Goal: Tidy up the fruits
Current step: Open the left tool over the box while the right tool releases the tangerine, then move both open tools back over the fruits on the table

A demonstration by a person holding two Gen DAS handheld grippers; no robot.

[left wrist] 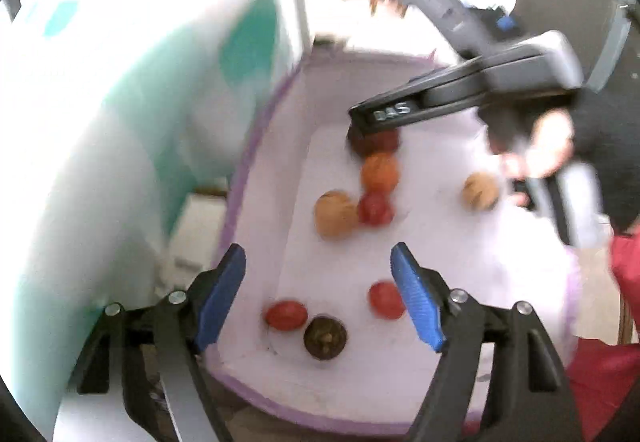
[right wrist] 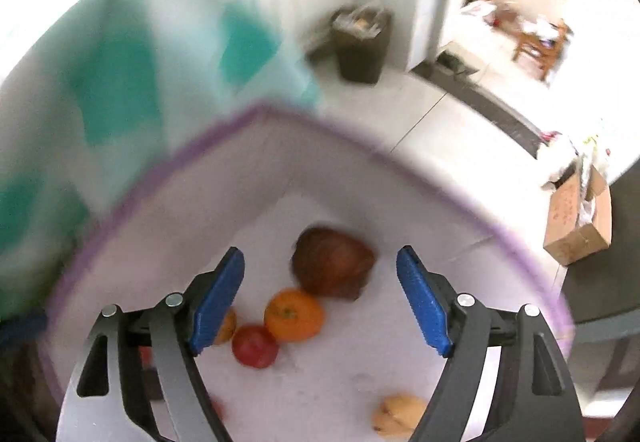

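Wide pale lilac cloth-covered surface [right wrist: 360, 374] with purple hem, soft and matte, carrying 8 or so scattered round fruits.

Right tool [right wrist: 320, 302] spread wide, nothing between its ribbed blue pads [right wrist: 420, 302], poised over the large dark reddish-brown fruit [right wrist: 332, 268], which lies at 12 o'clock just beyond the pad tips, slightly left of centre. Dull, rough-looking skin, lumpy outline, long axis running roughly 10 to 4 o'clock across the opening. Probably the next pick; a short forward reach likely enough, though the width nearly fills the gap. From the left wrist view, the same tool already directly above that fruit, so the right hand clearly nearer.

Glossy orange citrus fruit [right wrist: 294, 316] touching it at 7 o'clock, a smooth red apple-like fruit [right wrist: 254, 346] beside that, a tan wrinkled fruit [right wrist: 400, 416] near the right finger.

Left tool [left wrist: 318, 294] also spread and empty, with 2 red fruits [left wrist: 286, 315] and a small dark brown round fruit [left wrist: 325, 338] close under it.
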